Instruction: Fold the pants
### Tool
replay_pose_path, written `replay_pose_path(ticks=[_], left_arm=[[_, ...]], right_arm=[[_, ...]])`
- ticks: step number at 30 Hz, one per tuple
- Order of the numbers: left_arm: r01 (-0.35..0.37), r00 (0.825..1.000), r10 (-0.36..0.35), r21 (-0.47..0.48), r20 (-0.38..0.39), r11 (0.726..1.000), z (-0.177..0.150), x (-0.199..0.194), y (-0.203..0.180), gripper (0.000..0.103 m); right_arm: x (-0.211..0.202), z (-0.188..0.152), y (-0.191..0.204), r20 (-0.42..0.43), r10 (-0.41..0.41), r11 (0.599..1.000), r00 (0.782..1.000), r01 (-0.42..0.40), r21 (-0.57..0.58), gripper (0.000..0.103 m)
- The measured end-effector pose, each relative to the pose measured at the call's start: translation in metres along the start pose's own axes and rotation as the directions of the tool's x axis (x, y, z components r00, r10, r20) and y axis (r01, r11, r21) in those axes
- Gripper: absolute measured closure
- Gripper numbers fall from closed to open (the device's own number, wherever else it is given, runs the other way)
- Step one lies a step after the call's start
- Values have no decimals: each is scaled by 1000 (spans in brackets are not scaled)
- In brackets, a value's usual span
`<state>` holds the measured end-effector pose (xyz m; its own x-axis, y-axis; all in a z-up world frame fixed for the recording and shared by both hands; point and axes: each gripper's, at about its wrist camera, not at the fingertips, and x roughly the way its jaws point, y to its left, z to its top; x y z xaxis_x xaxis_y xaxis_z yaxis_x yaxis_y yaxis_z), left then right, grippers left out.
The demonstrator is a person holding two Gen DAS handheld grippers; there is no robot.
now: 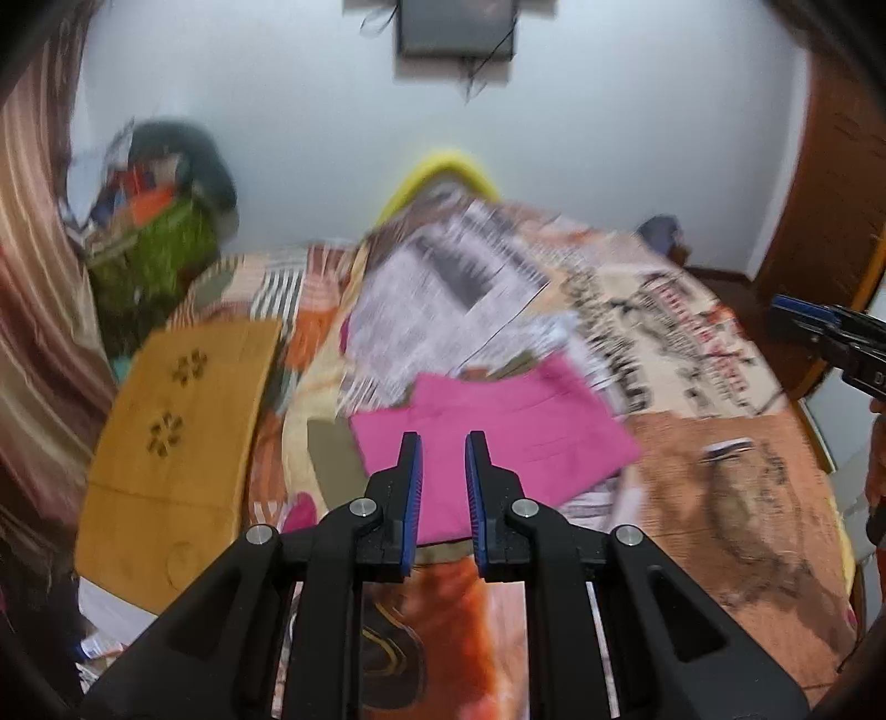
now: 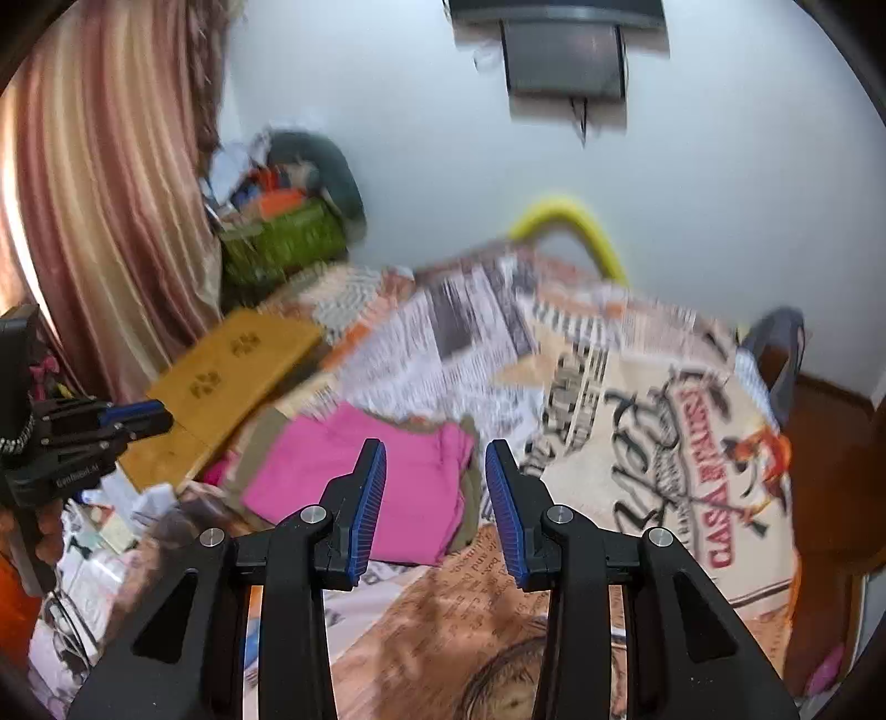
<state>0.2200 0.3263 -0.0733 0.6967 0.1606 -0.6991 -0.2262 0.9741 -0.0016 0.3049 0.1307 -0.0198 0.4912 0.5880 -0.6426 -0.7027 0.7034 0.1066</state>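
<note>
Pants: 1 pink pair folded on bed; 2 claws, left & right, both released, empty.

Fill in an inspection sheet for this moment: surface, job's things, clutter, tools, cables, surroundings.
Surface: bed under a printed cover.
Job's things: pink pants lying folded on the bed, untouched.
Clutter: yellow-brown board at the bed's left edge; heaped green basket; papers on the floor.
Tools: left tool and right tool both open, empty, above the bed.
Cables: dark wires under the wall-mounted screen.
Surroundings: striped curtain, white wall.
</note>
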Motion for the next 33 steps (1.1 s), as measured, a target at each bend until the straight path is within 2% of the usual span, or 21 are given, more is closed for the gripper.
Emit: replay_pose_path(ticks=[3, 8, 11, 15, 19, 24, 25, 26, 27, 28, 29, 30, 33], left_arm=[[12, 997, -13, 6, 75, 1000, 3, -49, -19, 88], [-16, 982, 15, 4, 186, 1000, -1, -123, -43, 88], [-59, 961, 56, 2, 270, 998, -10, -168, -55, 88], [-56, 932, 57, -14, 357, 998, -31, -217, -67, 88], [-59, 902, 64, -25, 427, 998, -55, -251, -80, 88], [-48, 874, 60, -37, 482, 998, -83, -276, -91, 86], [-49, 871, 61, -38, 488, 998, -87, -278, -92, 81], [-46, 868, 60, -40, 493, 998, -91, -280, -94, 70], [-39, 865, 54, -41, 498, 998, -95, -283, -95, 64], [-29, 862, 47, -44, 505, 999, -99, -286, -95, 53], [-24, 854, 47, -50, 518, 998, -103, -290, -96, 49], [-26, 850, 49, -51, 525, 998, -104, -291, -96, 48], [-33, 843, 56, -52, 535, 998, -110, -297, -98, 36]], right_arm=[[-48, 2, 16, 80, 17, 999, 997, -15, -29, 69], [-112, -1, 42, 203, 43, 997, 978, -30, -65, 69], [-145, -8, 56, 270, 66, 996, 960, -47, -77, 69], [-179, -21, 72, 338, 101, 993, 936, -77, -85, 69], [-200, -36, 85, 383, 134, 990, 914, -109, -86, 69], [-214, -56, 97, 411, 134, 990, 902, -102, -99, 69], [-216, -61, 100, 412, 136, 990, 901, -104, -100, 68], [-218, -64, 100, 413, 137, 990, 901, -105, -98, 64], [-219, -67, 101, 416, 136, 990, 899, -107, -93, 59], [-220, -69, 102, 421, 133, 990, 897, -106, -88, 49], [-221, -71, 102, 430, 127, 991, 894, -101, -82, 40], [-223, -73, 102, 440, 118, 993, 890, -94, -75, 37], [-226, -77, 102, 446, 97, 995, 890, -76, -66, 26]])
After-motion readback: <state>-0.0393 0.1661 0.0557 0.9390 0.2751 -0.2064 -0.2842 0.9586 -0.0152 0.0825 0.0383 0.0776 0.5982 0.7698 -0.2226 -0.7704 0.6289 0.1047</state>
